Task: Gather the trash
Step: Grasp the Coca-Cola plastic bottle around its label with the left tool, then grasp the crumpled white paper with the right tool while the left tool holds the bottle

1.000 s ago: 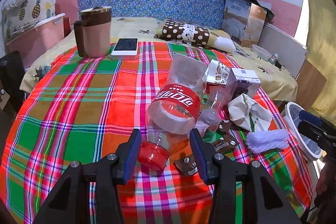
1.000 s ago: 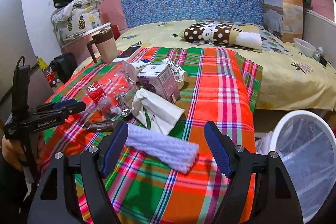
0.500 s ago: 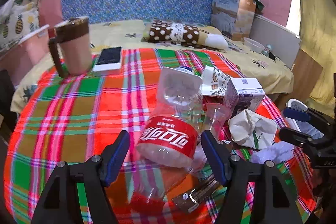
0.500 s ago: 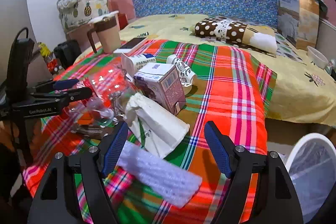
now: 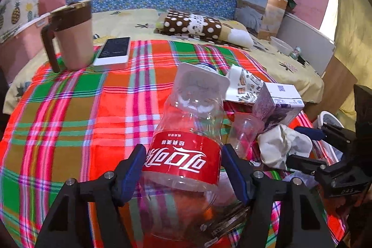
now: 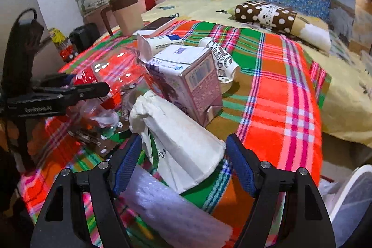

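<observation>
A clear cola bottle [image 5: 186, 131] with a red label lies on the plaid tablecloth [image 5: 69, 120]. My left gripper [image 5: 183, 169] is open, its jaws on either side of the label. My right gripper [image 6: 181, 162] is open around a crumpled white paper bag [image 6: 181, 143]; a white foam strip [image 6: 172, 210] lies under it. Nearby lie a purple milk carton [image 6: 188, 80], a patterned paper cup [image 6: 220, 59], a clear plastic cup [image 5: 246, 131] and dark wrappers [image 6: 97, 143]. The left gripper also shows in the right wrist view [image 6: 69, 92].
A pink mug [image 5: 72, 36] and a phone [image 5: 114, 52] stand at the table's far left. A white bin [image 6: 348, 206] with a liner stands on the floor by the table's right edge. A bed with a dotted pillow [image 5: 193, 24] lies behind.
Both grippers moved forward. The left now straddles the bottle's label rather than its cap. The right passed over the foam strip and now frames the paper bag.
</observation>
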A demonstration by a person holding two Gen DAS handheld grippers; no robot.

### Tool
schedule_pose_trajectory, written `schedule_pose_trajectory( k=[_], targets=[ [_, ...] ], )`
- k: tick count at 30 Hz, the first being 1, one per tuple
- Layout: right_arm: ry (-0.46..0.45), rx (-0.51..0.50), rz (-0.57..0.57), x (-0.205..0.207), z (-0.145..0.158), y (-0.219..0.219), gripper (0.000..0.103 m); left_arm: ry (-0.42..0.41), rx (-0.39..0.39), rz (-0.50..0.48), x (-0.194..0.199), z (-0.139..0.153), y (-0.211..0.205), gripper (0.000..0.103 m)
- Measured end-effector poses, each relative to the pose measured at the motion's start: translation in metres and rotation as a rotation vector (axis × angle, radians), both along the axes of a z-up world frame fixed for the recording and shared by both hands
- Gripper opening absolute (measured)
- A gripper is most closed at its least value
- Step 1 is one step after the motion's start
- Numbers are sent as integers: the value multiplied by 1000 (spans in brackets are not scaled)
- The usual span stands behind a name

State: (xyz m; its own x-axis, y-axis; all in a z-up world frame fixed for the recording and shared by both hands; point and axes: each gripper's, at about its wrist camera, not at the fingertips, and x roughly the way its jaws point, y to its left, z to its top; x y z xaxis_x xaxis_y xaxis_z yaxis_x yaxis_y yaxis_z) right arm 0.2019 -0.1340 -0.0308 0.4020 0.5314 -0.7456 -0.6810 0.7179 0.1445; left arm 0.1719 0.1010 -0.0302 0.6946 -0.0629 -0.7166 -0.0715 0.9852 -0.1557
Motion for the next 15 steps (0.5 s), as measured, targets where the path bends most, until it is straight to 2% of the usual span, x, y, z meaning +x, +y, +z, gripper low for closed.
schedule_pose_trajectory(
  k=[2, 15],
  targets=[
    [3, 6, -8, -2, 2, -1, 50, -8, 3, 10, -5, 1, 1, 67],
    [-57, 62, -26, -17, 23, 0, 25, -69, 1, 96, -40, 18, 5, 66]
  ],
)
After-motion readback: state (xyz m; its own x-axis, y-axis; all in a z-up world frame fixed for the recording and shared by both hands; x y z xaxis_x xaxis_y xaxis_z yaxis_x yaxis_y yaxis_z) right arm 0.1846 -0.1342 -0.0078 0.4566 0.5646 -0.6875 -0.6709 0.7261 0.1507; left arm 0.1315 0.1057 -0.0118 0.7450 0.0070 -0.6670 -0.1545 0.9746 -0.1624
